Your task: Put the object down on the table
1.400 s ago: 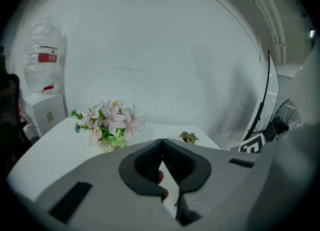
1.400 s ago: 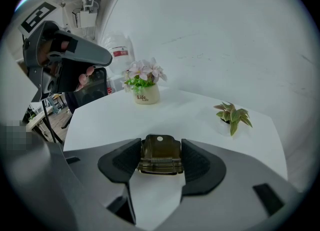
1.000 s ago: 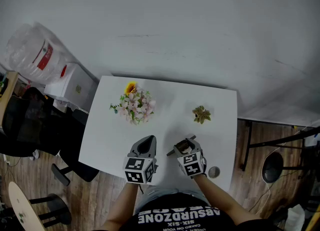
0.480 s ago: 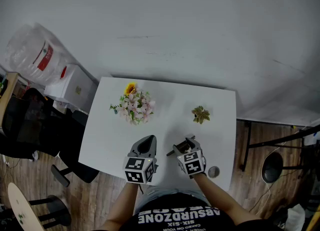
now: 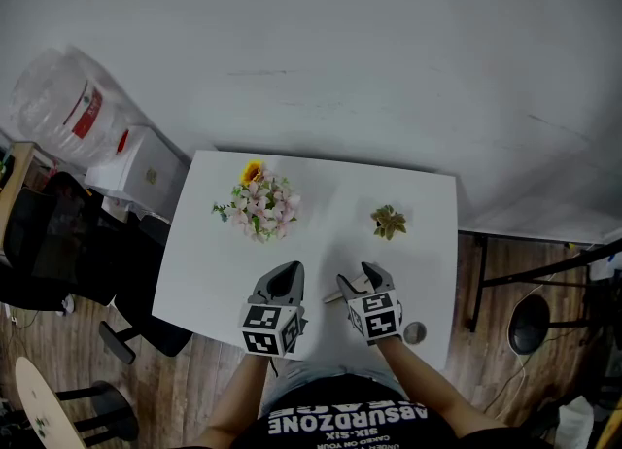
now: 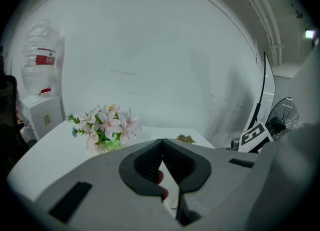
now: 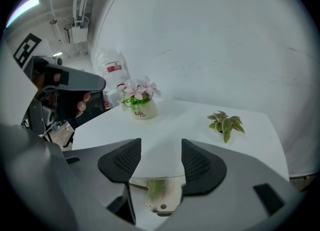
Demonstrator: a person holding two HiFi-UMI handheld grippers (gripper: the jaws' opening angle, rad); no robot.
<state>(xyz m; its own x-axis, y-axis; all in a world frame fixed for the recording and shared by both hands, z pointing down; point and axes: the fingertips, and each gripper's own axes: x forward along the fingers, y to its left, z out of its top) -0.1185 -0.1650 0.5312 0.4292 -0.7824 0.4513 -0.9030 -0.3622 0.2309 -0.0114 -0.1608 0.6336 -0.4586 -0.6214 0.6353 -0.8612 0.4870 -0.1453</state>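
Observation:
A shiny metal piece with a small hole (image 7: 161, 195) spans the gap low between the wide-set jaws of my right gripper (image 7: 161, 150); it reaches both jaws and looks held. In the head view the right gripper (image 5: 360, 277) hovers over the near right part of the white table (image 5: 214, 272), with an end of the metal piece (image 5: 332, 296) sticking out to its left. My left gripper (image 5: 285, 277) is beside it, jaws shut with nothing in them (image 6: 161, 145).
A pot of pink flowers (image 5: 259, 206) stands at the back left and a small green plant (image 5: 389, 222) at the back right. A small round thing (image 5: 415, 332) lies near the front right corner. A chair (image 5: 58, 243) and a water bottle (image 5: 68, 102) are left of the table.
The right gripper has turned so that its jaws point away across the table, carrying the metal piece round with it. The left gripper has stayed put.

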